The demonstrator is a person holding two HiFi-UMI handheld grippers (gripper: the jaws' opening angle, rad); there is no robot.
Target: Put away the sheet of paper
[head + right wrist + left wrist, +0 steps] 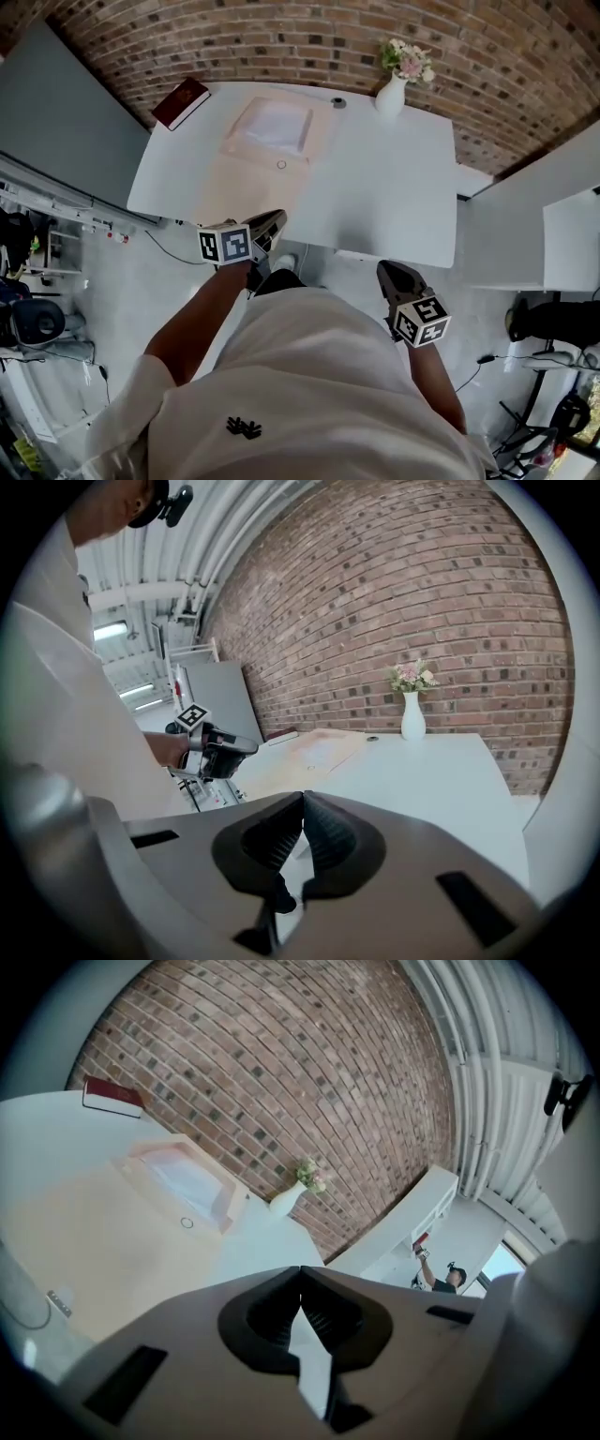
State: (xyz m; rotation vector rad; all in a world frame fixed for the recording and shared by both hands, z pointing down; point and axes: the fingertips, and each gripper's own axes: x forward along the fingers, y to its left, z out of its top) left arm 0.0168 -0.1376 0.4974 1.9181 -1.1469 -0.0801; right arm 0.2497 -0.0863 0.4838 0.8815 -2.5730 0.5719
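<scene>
A white sheet of paper (277,125) lies at the back of the white table (394,187), on or in a pale beige folder (246,178) with a small round snap (281,165). The left gripper view shows the sheet (183,1177) far ahead. My left gripper (271,225) hovers at the table's front edge, well short of the folder; its jaws (300,1271) are shut with nothing between them. My right gripper (394,273) hangs below and in front of the table edge, its jaws (303,797) shut and empty.
A red book (180,101) lies at the table's back left corner. A white vase with flowers (392,92) and a small round object (337,102) stand at the back. Behind is a brick wall. White desks stand to the right, and cluttered floor lies to the left.
</scene>
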